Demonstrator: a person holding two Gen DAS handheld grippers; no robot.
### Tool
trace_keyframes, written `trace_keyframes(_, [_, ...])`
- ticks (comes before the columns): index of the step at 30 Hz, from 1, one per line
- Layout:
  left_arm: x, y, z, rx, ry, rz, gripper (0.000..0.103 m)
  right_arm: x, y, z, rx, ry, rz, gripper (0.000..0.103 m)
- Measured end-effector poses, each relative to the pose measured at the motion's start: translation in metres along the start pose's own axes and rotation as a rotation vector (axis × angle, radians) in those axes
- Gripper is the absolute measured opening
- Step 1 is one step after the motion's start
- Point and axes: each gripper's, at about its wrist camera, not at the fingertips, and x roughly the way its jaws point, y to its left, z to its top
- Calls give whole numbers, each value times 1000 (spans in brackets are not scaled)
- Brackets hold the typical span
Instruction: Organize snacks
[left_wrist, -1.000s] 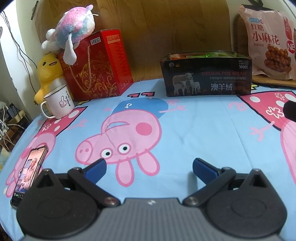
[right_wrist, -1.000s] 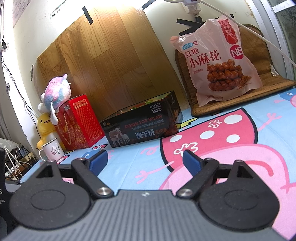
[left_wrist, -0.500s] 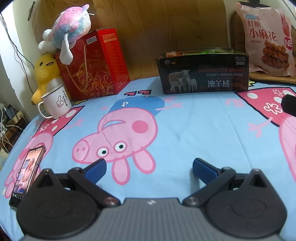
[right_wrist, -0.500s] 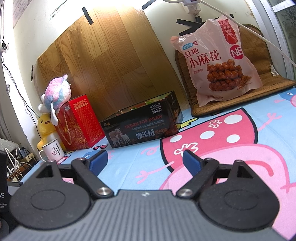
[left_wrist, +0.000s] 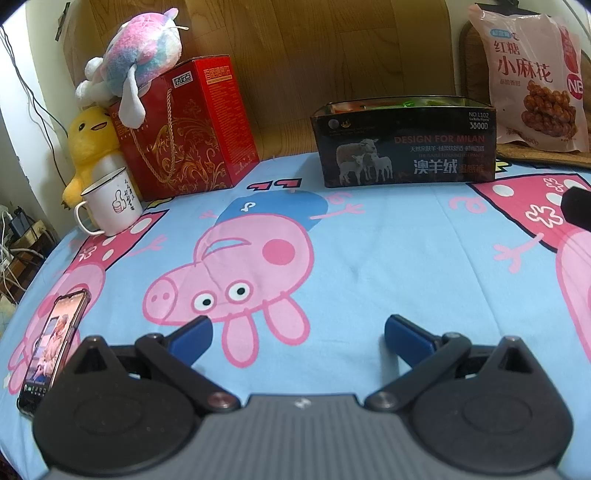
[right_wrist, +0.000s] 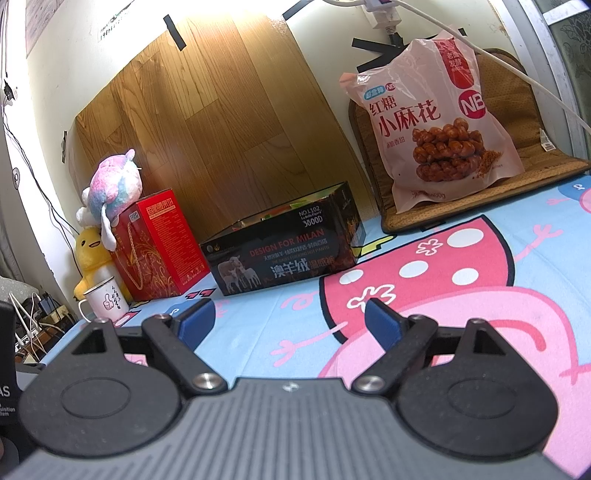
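Observation:
A black open-topped box (left_wrist: 404, 144) with sheep printed on it stands at the back of the cartoon-pig cloth, with colourful packets showing over its rim; it also shows in the right wrist view (right_wrist: 284, 254). A large pink snack bag (left_wrist: 532, 81) leans upright at the back right, on a brown mat in the right wrist view (right_wrist: 439, 129). My left gripper (left_wrist: 297, 334) is open and empty, low over the cloth well short of the box. My right gripper (right_wrist: 288, 321) is open and empty, also short of the box.
A red gift box (left_wrist: 188, 125) with a pastel plush (left_wrist: 136, 66) on top, a yellow duck plush (left_wrist: 90, 140) and a white mug (left_wrist: 110, 201) stand at the back left. A phone (left_wrist: 51, 345) lies at the left table edge. A brown mat (right_wrist: 517, 177) lies under the bag.
The left gripper has drifted slightly, so the scene shifted a little in its view. The right gripper has hardly moved. Both stay open and empty.

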Motion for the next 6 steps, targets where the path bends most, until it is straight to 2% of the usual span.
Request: trace_keyframes(6, [-1,1,0,0,-2,-23,103,0,0,0,0,0,0,90])
